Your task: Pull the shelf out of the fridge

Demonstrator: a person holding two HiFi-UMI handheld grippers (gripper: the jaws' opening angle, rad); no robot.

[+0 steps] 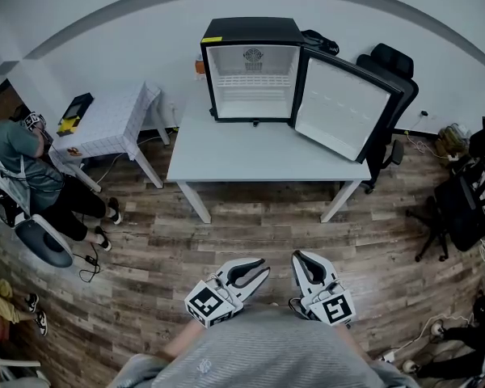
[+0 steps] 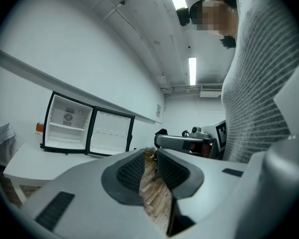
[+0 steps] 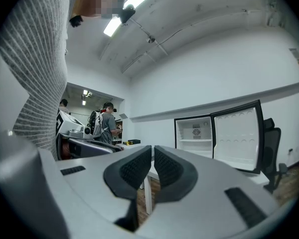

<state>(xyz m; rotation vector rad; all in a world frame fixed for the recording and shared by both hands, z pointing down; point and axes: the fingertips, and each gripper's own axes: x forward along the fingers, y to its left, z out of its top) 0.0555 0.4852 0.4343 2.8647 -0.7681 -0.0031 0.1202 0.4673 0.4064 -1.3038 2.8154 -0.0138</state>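
A black mini fridge (image 1: 250, 69) stands on a pale table (image 1: 250, 156) with its door (image 1: 343, 107) swung open to the right. Inside, a white wire shelf (image 1: 253, 80) sits about halfway up. Both grippers hang low near my body, well short of the table and pointing toward it. My left gripper (image 1: 261, 265) is slightly open, with a narrow gap and nothing between its pads. My right gripper (image 1: 299, 257) is shut and empty. The fridge (image 2: 67, 123) lies far off in the left gripper view beyond the left gripper (image 2: 150, 154); the right gripper (image 3: 153, 151) faces the fridge (image 3: 195, 133) too.
A small white side table (image 1: 105, 124) with a black-and-yellow object (image 1: 75, 111) stands at the left, beside a seated person (image 1: 24, 168). A black office chair (image 1: 390, 63) is behind the fridge door. Bags and gear (image 1: 469, 192) crowd the right side. Wooden floor (image 1: 259, 233) lies between me and the table.
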